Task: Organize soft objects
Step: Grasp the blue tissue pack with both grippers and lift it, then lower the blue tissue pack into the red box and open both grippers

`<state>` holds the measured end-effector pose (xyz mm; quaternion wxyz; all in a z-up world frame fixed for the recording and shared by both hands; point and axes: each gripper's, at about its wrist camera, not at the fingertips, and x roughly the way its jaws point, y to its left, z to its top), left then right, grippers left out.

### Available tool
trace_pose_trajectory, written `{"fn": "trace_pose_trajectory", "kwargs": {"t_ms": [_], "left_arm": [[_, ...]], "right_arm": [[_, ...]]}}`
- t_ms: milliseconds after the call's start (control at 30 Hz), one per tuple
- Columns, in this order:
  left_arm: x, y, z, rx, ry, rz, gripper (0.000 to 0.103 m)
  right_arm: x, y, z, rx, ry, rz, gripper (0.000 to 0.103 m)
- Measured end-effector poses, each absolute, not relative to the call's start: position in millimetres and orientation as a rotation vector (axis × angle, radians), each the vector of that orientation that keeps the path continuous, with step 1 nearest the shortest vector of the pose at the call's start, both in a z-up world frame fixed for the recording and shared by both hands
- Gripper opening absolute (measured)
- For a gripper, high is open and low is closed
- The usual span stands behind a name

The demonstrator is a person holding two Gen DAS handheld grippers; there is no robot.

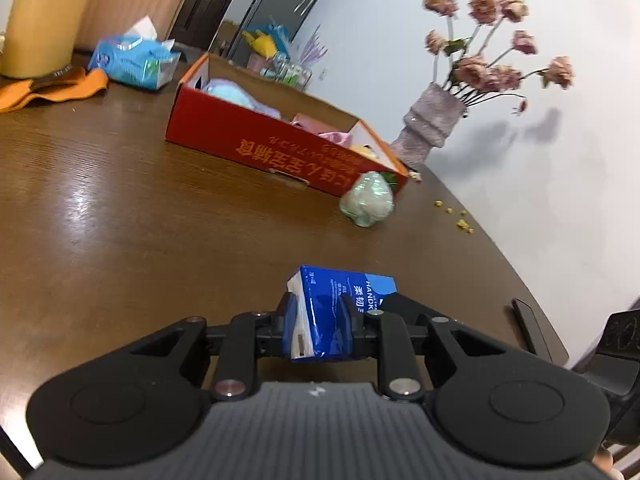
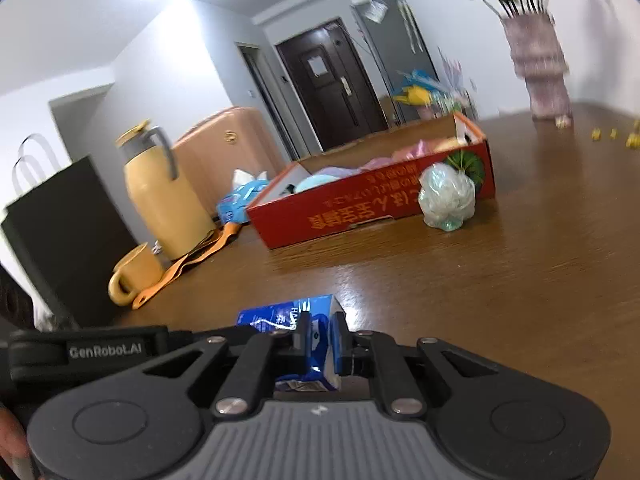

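A blue tissue pack [image 1: 340, 286] sits clamped between the fingers of my left gripper [image 1: 320, 308], just above the brown table [image 1: 120, 220]. The right wrist view shows a blue pack [image 2: 276, 314] pinched in my right gripper [image 2: 322, 326]; I cannot tell whether it is the same pack. Farther back stands a red cardboard box [image 1: 280, 152] [image 2: 360, 208] holding light blue [image 1: 228, 90] and pink [image 1: 308, 122] soft items. A pale green plastic-wrapped bundle [image 1: 367, 199] [image 2: 446, 196] rests against the box's front side.
A vase of dried flowers [image 1: 428, 128] [image 2: 540, 68] stands behind the box near the wall. A yellow jug [image 2: 164, 200], yellow mug [image 2: 136, 276], orange cloth [image 1: 52, 88], light blue tissue bag [image 1: 134, 60] and black paper bag [image 2: 68, 236] crowd the left side. Yellow crumbs [image 1: 460, 222] dot the right edge.
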<state>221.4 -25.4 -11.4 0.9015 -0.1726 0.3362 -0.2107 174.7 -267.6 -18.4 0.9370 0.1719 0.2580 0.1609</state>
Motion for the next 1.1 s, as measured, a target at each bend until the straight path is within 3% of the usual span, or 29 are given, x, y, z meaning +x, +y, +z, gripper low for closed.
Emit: {"fn": "trace_pose_trajectory", "kwargs": {"t_ms": [300, 533, 700, 867, 1100], "left_arm": [[171.8, -24.8, 12.3, -0.341, 0.597, -0.461, 0.022], [179.5, -31.6, 31.5, -0.321, 0.540, -0.472, 0.023], [242.8, -38.5, 64.6, -0.330, 0.484, -0.496, 0.023], [356.4, -44.1, 91.9, -0.373, 0.509, -0.499, 0.022], [527.0, -53.0, 67.4, -0.417, 0.661, -0.417, 0.022]], "right_arm": [[114.4, -266.7, 4.5, 0.324, 0.427, 0.327, 0.010], [119.4, -271.4, 22.8, 0.303, 0.387, 0.319, 0.010], [175.2, -279.2, 55.8, 0.277, 0.331, 0.314, 0.010], [282.1, -287.9, 90.2, 0.278, 0.329, 0.301, 0.010], [479.3, -291.4, 86.0, 0.287, 0.515, 0.294, 0.010]]}}
